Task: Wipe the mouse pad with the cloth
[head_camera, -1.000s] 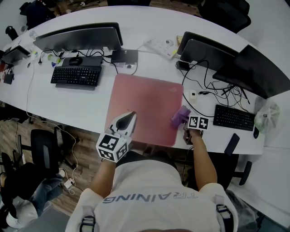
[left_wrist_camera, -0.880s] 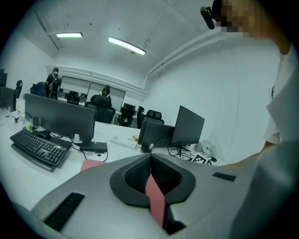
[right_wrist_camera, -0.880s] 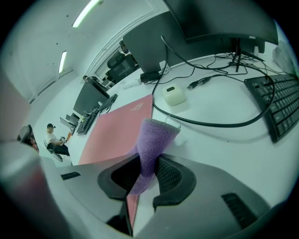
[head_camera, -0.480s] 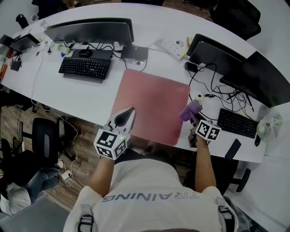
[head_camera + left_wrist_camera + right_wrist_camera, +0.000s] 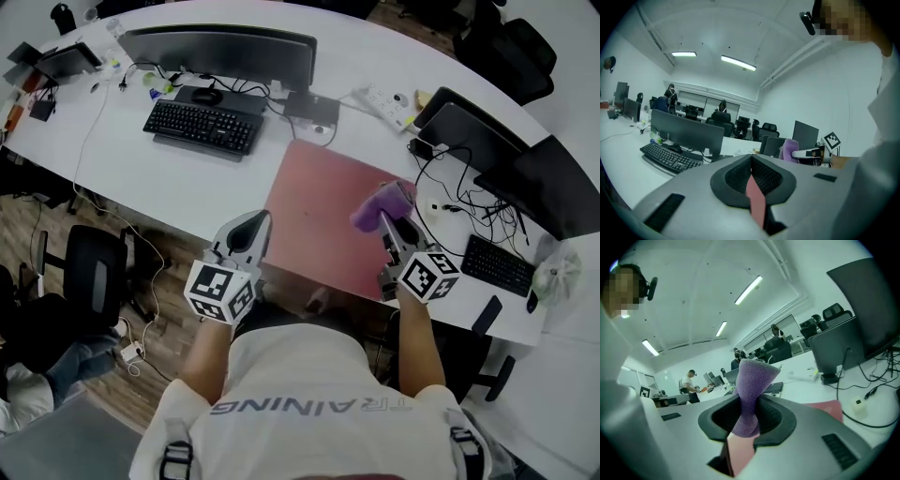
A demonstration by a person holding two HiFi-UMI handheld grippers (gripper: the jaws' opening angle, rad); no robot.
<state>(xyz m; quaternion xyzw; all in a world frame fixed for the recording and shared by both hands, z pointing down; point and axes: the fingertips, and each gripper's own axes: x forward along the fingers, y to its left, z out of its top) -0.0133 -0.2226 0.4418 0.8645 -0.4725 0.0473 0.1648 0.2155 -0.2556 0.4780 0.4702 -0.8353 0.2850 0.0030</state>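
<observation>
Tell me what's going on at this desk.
A person holds a gripper in each hand over a white desk. The right gripper is shut on a purple cloth, held above the right side of the pink mouse pad, apparently not touching it. The left gripper, jaws together and empty, hovers by the pad's near left edge.

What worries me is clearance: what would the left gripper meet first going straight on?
Probably nothing close: the left gripper, jaws shut, points over the white table toward the black box; depth unclear.

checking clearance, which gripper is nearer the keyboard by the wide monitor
Left. The left gripper is left of the mouse pad, toward the keyboard; the right gripper is across the pad.
</observation>
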